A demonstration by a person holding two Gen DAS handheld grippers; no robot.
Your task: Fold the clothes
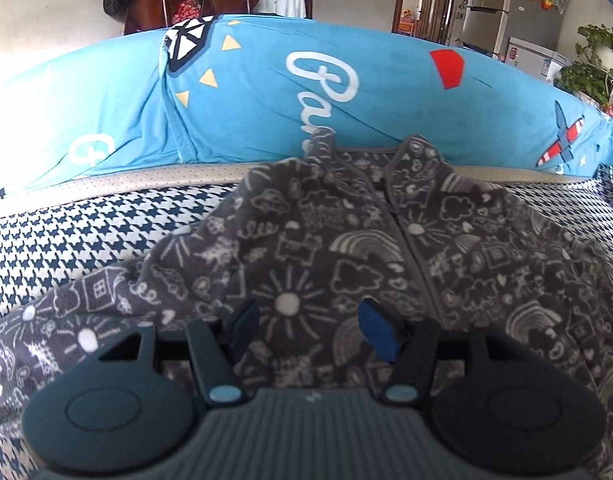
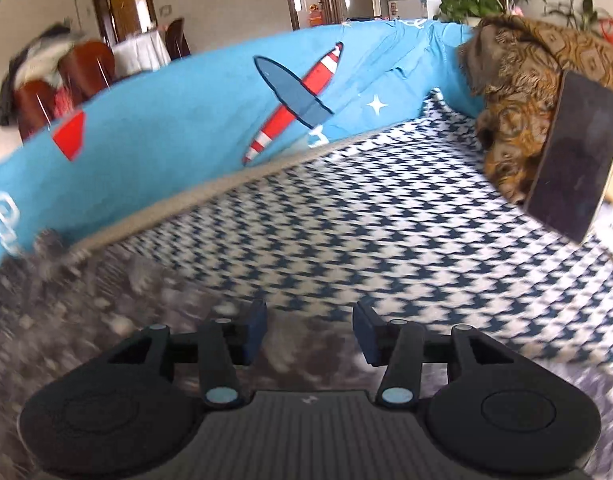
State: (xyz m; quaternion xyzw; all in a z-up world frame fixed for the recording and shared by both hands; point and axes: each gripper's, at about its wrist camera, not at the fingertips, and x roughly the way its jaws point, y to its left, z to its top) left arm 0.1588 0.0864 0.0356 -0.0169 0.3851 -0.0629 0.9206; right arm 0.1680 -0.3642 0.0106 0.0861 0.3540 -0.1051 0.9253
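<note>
Bright daylight, soft shadows — glare whitens the left wall in both views. Right wrist view motion-smeared, worst lower left; left view sharp. Fisheye bowing at frame edges.

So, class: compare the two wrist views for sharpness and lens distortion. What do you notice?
Left wrist view: sharp, the grey patterned garment crisp; the blue cover bulges from fisheye bending. Right wrist view: motion-blurred, the garment and houndstooth sheet smeared.
</note>
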